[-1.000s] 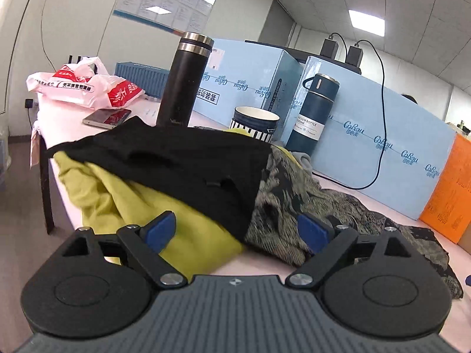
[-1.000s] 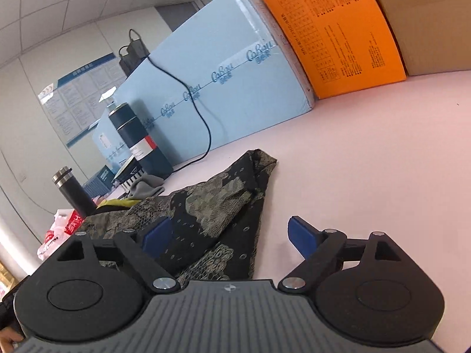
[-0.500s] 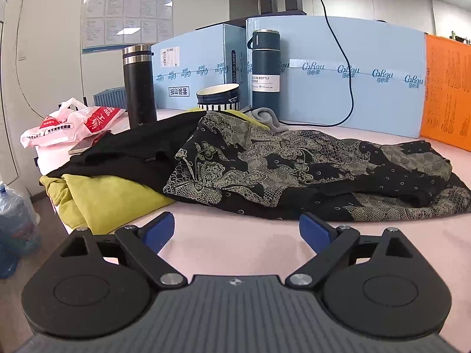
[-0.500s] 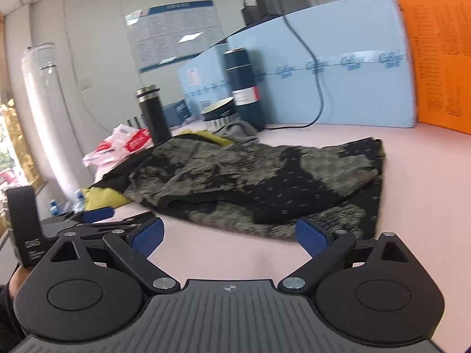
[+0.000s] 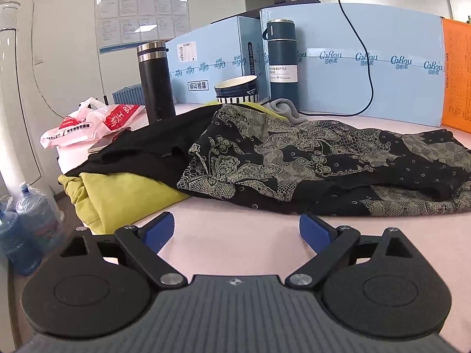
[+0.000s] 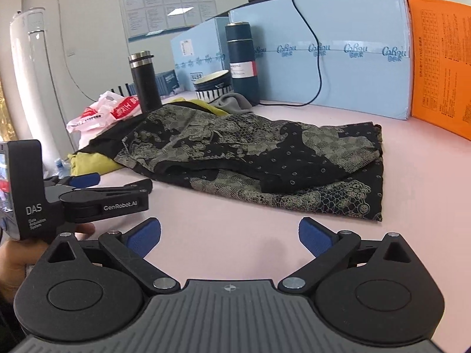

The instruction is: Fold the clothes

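A black garment with pale lace print (image 5: 309,158) lies folded on the pink table (image 5: 235,241); it also shows in the right wrist view (image 6: 265,158). Its left part rests on a plain black garment (image 5: 141,150) and a yellow-green garment (image 5: 117,194) at the table's left edge. My left gripper (image 5: 237,231) is open and empty, just short of the patterned garment's near edge. My right gripper (image 6: 229,236) is open and empty, further back over bare table. The left gripper (image 6: 117,181) shows in the right wrist view, at the left.
At the back stand a black flask (image 5: 154,82), a striped bowl (image 5: 237,89), a dark blue bottle (image 5: 281,61), light blue boxes (image 5: 368,64) with a black cable, and an orange box (image 5: 457,73). A red-white plastic bag (image 5: 88,123) lies far left. Water jugs (image 5: 26,229) stand on the floor.
Both grippers have drawn back from the clothes and levelled out. The patterned garment now lies flat, folded on the table, with neither gripper touching it.
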`<state>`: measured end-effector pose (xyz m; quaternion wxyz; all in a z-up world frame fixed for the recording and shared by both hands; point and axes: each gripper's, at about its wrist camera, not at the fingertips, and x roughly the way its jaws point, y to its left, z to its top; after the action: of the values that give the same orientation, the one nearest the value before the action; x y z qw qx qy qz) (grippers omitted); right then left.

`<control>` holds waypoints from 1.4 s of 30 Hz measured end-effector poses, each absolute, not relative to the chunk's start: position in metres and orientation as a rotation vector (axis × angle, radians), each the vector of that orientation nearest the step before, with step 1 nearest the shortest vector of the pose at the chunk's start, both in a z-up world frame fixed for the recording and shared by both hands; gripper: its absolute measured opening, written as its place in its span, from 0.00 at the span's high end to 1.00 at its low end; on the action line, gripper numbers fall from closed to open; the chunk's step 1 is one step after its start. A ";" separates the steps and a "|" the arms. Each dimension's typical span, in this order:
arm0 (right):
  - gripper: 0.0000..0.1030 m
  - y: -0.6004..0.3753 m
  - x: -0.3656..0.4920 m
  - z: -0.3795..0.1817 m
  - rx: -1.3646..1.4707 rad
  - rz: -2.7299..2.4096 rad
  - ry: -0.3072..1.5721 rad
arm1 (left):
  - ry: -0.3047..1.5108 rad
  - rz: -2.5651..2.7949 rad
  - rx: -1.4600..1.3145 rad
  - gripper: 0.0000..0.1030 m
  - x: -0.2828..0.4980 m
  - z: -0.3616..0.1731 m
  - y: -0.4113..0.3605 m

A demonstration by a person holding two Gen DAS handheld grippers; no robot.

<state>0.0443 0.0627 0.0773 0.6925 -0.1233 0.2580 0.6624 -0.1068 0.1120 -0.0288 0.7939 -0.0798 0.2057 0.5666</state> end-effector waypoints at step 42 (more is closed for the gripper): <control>0.00 0.066 0.051 0.069 -0.273 1.312 0.657 | 0.463 1.141 -0.063 0.10 -0.084 -0.032 0.086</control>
<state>0.0508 0.0663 0.0686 0.7342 -0.1241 0.2988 0.5968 -0.0844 0.0857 -0.0322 0.8160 -0.0295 0.2172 0.5349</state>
